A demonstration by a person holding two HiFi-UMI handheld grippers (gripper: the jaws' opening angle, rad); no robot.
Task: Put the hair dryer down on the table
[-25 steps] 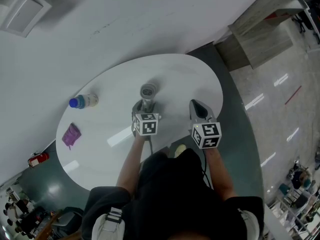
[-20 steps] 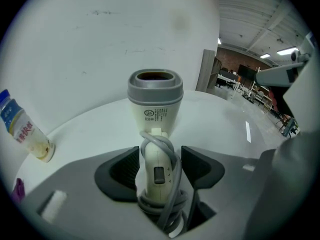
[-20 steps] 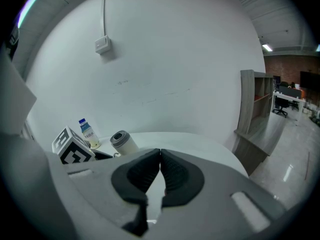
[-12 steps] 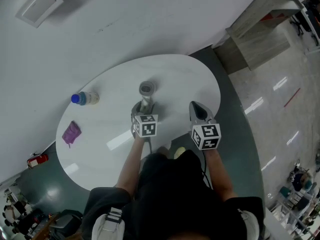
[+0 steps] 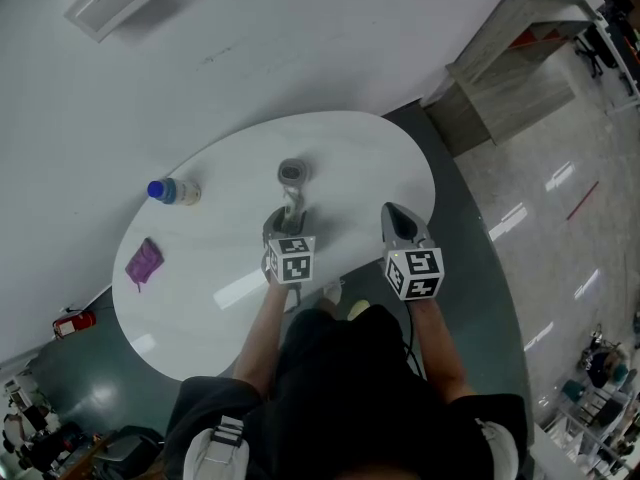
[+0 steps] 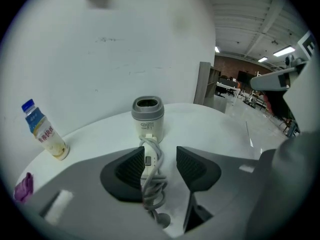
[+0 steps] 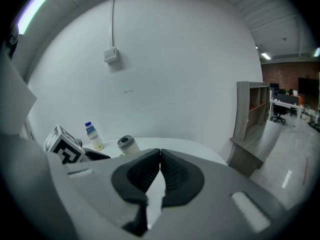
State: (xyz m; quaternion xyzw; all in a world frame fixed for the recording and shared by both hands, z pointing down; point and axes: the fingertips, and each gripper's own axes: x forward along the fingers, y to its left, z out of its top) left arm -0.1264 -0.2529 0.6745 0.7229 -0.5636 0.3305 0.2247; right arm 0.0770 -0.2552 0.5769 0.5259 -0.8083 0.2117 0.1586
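Hair dryer axis: the hair dryer (image 6: 147, 118) rested on the table (image 6: 205, 126) just ahead of the left gripper's jaws. Its short barrel stood with the dark grilled opening facing up, and its handle ran straight back from the barrel's foot into the jaw gap.
Hair dryer look: a stubby cylinder with a grey upper band, a cream lower body carrying a small printed label, and a pale slim handle.
Cord: the grey cord (image 6: 154, 190) was looped around the handle, and its plug end lay nearest the camera.
Left gripper (image 6: 160, 155): the ribbed black pads had just been closing. The handle sat between them, against the left pad with a gap at the right one, so it was not clamped.
Right gripper (image 7: 160, 156): the pads met with nothing between them, well to the right of the dryer.
Table: smooth, glossy, white, oval.
Bottle (image 6: 44, 134): upright, blue-capped, far left of the left jaws.
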